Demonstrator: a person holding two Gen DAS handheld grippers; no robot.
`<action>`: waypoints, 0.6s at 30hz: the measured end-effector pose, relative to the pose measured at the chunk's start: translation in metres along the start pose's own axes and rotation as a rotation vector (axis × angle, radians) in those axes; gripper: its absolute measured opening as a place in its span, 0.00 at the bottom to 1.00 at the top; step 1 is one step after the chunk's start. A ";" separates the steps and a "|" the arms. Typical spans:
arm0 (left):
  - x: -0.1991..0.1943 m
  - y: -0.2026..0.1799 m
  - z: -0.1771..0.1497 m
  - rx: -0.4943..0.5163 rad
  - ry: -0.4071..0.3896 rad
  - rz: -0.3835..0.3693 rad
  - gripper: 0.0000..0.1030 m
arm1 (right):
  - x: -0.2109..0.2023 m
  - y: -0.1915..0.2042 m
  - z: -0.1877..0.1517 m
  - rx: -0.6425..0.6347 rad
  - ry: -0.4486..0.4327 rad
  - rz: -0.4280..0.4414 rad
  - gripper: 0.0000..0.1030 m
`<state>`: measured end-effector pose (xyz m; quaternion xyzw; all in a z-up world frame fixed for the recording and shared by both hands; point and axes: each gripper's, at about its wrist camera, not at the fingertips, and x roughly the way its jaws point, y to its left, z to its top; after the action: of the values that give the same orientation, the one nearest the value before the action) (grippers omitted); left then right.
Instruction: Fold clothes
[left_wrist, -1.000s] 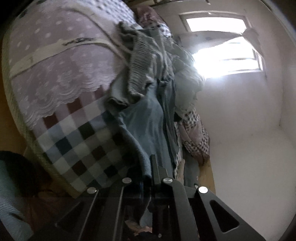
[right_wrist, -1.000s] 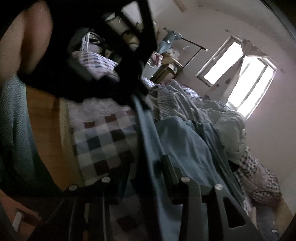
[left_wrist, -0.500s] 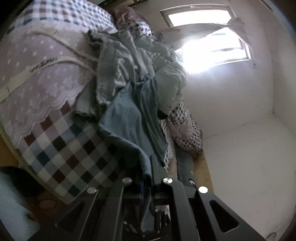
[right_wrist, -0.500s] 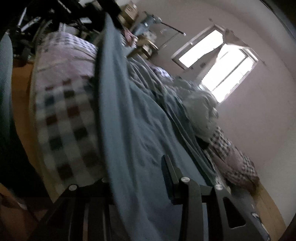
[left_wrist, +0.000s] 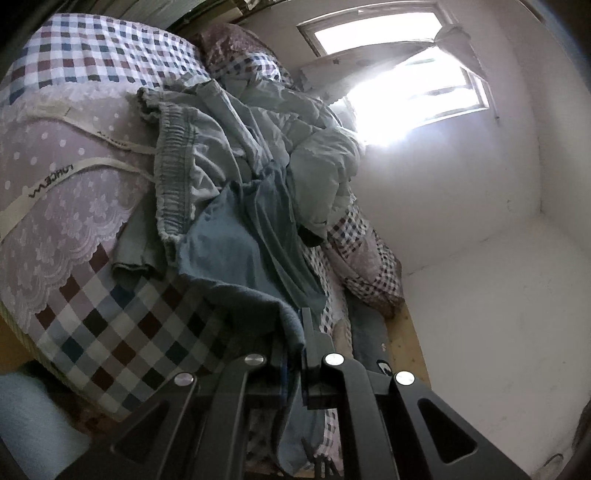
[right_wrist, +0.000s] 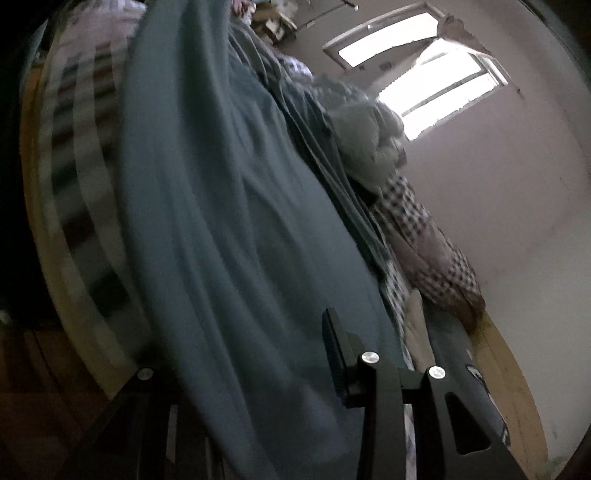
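Your left claw (left_wrist: 295, 354) is clamped on an edge of the blue garment (left_wrist: 236, 254); the rest trails onto the bed (left_wrist: 110, 321), w/ pale green clothes (left_wrist: 207, 147) heaped just beyond it. Your right claw (right_wrist: 258, 354): the same blue fabric drapes across its jaws; can't tell if pinched. Window (left_wrist: 417, 92) is past the bed.

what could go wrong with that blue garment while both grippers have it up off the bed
The left gripper pinches only a thin edge of the blue garment, so the edge may slip free.
The garment's far end lies tangled with the pale green clothes; pulling could drag them along.
In the right wrist view the cloth drapes over the right gripper, hiding one finger, so its grip cannot be checked.
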<state>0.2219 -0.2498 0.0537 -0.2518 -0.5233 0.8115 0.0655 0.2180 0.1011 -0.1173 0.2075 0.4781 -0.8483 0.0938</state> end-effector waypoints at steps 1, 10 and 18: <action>0.001 0.000 0.000 0.000 0.000 0.004 0.03 | 0.001 -0.005 -0.011 -0.005 0.018 -0.007 0.36; 0.007 -0.004 -0.002 0.017 0.015 0.054 0.03 | 0.000 -0.030 -0.078 -0.036 0.108 -0.067 0.36; 0.011 -0.003 -0.006 0.030 0.016 0.101 0.03 | -0.019 -0.036 -0.092 -0.063 0.063 -0.103 0.35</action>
<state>0.2150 -0.2396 0.0507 -0.2834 -0.4971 0.8195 0.0323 0.2466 0.1979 -0.1227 0.2063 0.5171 -0.8297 0.0415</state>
